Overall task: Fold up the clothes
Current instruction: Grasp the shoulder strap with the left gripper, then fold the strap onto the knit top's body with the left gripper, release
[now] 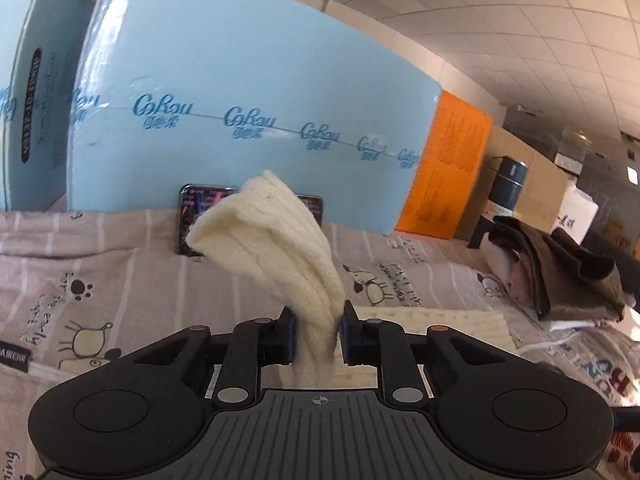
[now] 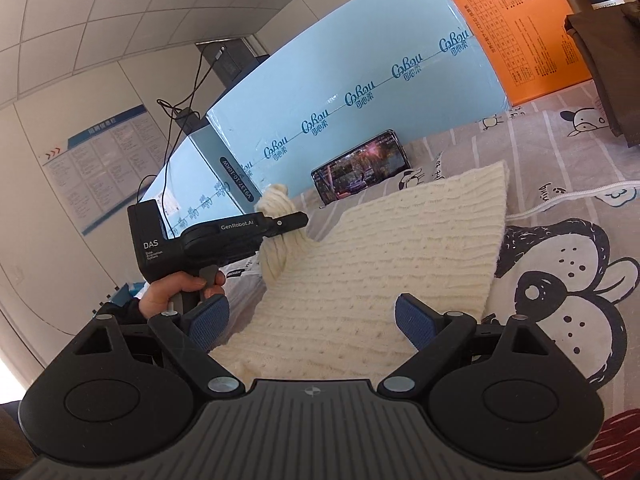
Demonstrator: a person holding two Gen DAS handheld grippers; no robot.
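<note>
Currently, left tongs (image 1: 318,334) were clamped on a bunched corner of the cream knit sweater (image 2: 372,264), lifted off the bed (image 2: 560,184). Right tongs (image 2: 312,322) were held apart, nearest the flat hem, long axis running away.

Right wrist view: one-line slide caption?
Left hand-held gripper pinches the cream sweater on the bed; right hand-held gripper open.

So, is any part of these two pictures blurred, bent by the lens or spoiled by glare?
Left wrist view: blue box bows strongly and shows pale glare at its upper left; cream knit stays sharp. Right wrist view: wall and box curve, phone screen is readable.
</note>
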